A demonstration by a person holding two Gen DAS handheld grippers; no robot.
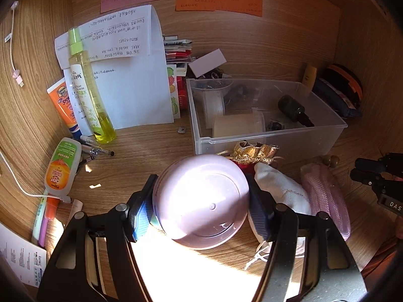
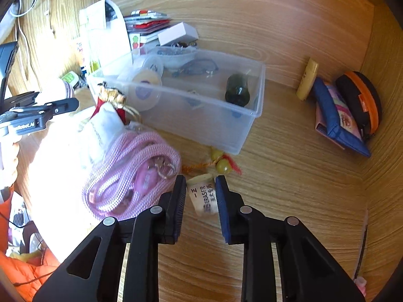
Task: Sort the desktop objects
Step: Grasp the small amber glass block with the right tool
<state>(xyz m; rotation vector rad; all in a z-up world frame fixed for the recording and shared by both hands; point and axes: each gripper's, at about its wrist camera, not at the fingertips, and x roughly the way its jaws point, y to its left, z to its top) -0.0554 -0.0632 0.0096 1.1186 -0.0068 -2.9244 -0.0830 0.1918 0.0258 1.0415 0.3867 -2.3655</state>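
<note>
My left gripper (image 1: 201, 201) is shut on a round lilac jar (image 1: 201, 201), its flat base facing the camera, held above the desk in front of the clear plastic bin (image 1: 272, 136). My right gripper (image 2: 200, 196) has its jaws close around a small eraser (image 2: 204, 196) in a paper sleeve; the eraser lies on the wooden desk and I cannot tell if the pads touch it. The clear bin (image 2: 252, 110) holds a dark bottle (image 2: 236, 89), a tape roll and small items. The left gripper also shows in the right wrist view (image 2: 45, 113).
A white pouch (image 1: 282, 191), pink mesh pouch (image 2: 131, 171) and gold-red ornament (image 1: 254, 151) lie before the bin. Spray bottle (image 1: 88, 93), sunscreen tube (image 1: 63, 105), repellent bottle (image 1: 63, 168) and pens stand left. Cases (image 2: 352, 110) and a yellow tube (image 2: 307, 79) lie right. Beads (image 2: 221, 163) are near the eraser.
</note>
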